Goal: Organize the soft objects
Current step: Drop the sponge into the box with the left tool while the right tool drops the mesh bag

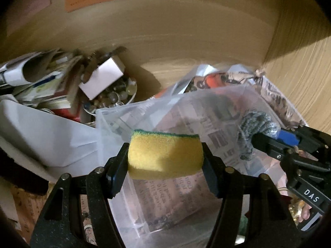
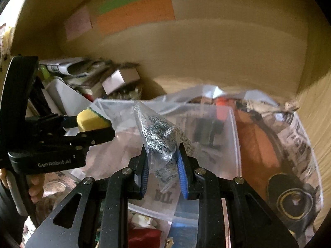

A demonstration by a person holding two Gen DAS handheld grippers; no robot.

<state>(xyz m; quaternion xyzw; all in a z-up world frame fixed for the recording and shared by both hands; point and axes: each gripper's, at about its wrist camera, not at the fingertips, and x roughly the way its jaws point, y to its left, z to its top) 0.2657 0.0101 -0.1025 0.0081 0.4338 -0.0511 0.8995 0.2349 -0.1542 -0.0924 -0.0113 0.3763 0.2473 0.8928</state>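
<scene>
My left gripper [image 1: 165, 155] is closed on the yellow sponge [image 1: 164, 155], squeezing it in at both sides, and holds it above the clear plastic bin [image 1: 115, 122]. My right gripper [image 2: 163, 161] is clamped on a small plastic bag of grey knit cloth [image 2: 159, 134], also over the bin. The sponge may spring sideways on release and land in the clutter [image 1: 51, 86] at the bin's left. I grip mostly slick film on the right, so the bag could slide out early, and the two grippers are near enough to knock together

yellow sponge [image 1: 164, 155] with green top, grey-and-white knit cloth [image 2: 163, 140]
</scene>
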